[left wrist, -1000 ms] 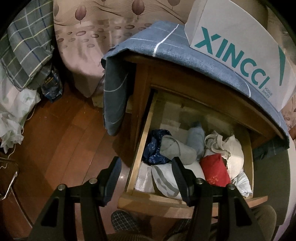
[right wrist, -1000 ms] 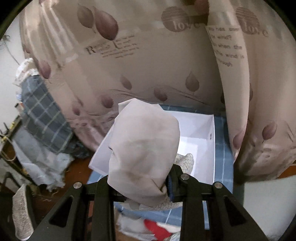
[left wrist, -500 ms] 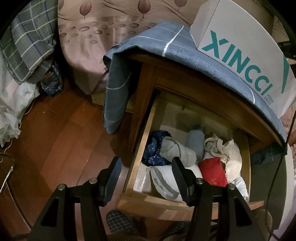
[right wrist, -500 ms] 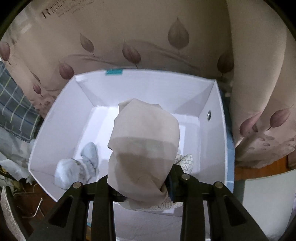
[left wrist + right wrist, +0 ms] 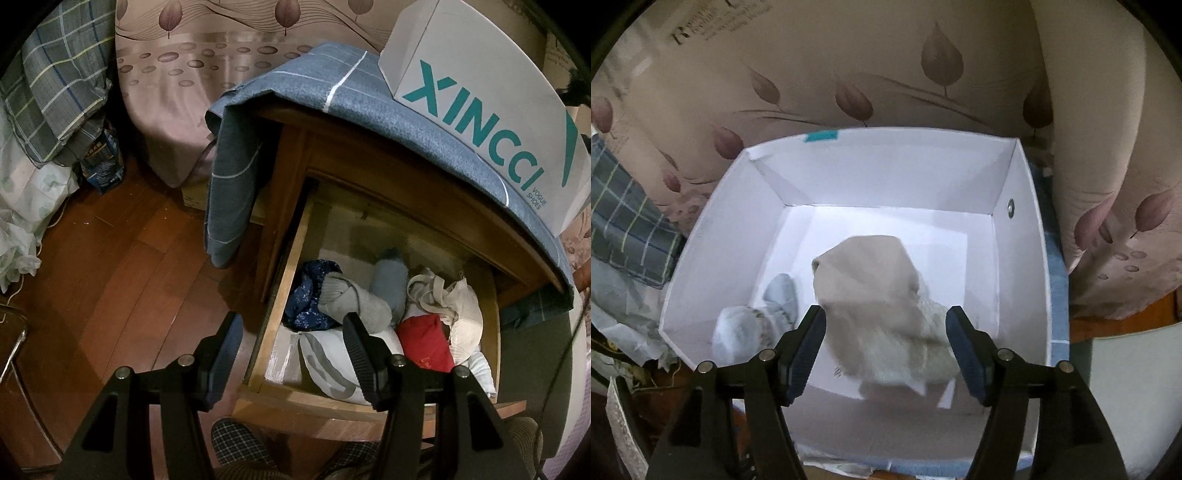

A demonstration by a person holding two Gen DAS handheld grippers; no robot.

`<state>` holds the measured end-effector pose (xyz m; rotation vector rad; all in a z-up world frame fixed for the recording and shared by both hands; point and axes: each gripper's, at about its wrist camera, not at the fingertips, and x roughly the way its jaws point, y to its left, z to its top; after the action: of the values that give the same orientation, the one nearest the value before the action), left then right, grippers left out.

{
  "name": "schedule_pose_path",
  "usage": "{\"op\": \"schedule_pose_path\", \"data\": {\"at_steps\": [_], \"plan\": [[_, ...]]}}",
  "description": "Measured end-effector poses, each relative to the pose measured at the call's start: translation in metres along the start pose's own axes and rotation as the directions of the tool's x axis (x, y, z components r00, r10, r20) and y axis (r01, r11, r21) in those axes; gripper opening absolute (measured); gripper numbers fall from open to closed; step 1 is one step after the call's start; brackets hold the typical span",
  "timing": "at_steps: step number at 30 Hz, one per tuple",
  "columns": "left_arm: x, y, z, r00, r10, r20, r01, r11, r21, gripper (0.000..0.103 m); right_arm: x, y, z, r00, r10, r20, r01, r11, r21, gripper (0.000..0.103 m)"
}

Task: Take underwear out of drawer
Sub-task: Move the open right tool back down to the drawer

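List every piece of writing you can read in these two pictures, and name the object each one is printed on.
"XINCCI": large teal letters on the side of the white shoe box.
"VOGUE SHOES": small print beside it on the same box.
Lettering on the blue packet on the floor: too small to read.
Printed lines on the leaf-pattern curtain: blurred, unreadable.

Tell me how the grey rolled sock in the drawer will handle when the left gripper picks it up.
The grey sock looks soft and rolled, so it will likely squash between the pads. It probably weighs little. One end overlaps the navy cloth, so that might drag along. The left gripper stands open above the drawer.
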<state>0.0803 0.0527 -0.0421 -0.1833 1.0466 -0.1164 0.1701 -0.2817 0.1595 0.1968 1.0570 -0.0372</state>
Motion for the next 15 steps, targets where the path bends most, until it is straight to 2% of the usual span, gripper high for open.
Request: {"op": "schedule_pose_path", "data": {"at_steps": [4, 9, 13, 15], "plan": [[0.0, -0.001, -0.001, 1.0, 0.004, -0.007, -0.004, 1.0, -0.001, 0.058, -0.026, 0.007, -0.014, 0.999, 0.044, -0.007, -0.045, 0.998, -0.043, 0.065], [0.001, 0.0, 0.0, 1.0, 0.002, -0.023, -0.002, 1.0, 0.001, 0.058, -0.056, 0.011, -0.061, 0.993, 0.091, -0.072, -0.1, 0.985, -0.142, 0.065], [0.004, -0.002, -0.001, 0.999, 0.005, -0.047, -0.004, 1.0, 0.013, 0.058, -0.06, 0.004, -0.107, 0.982, 0.095, -0.163, -0.123, 0.977, -0.174, 0.065], [0.006, -0.003, -0.001, 0.998, 0.002, -0.055, 0.0, 1.0, 0.023, 0.058, -0.051, -0.001, -0.135, 0.969, 0.093, -0.229, -0.136, 0.975, -0.179, 0.065]]}}
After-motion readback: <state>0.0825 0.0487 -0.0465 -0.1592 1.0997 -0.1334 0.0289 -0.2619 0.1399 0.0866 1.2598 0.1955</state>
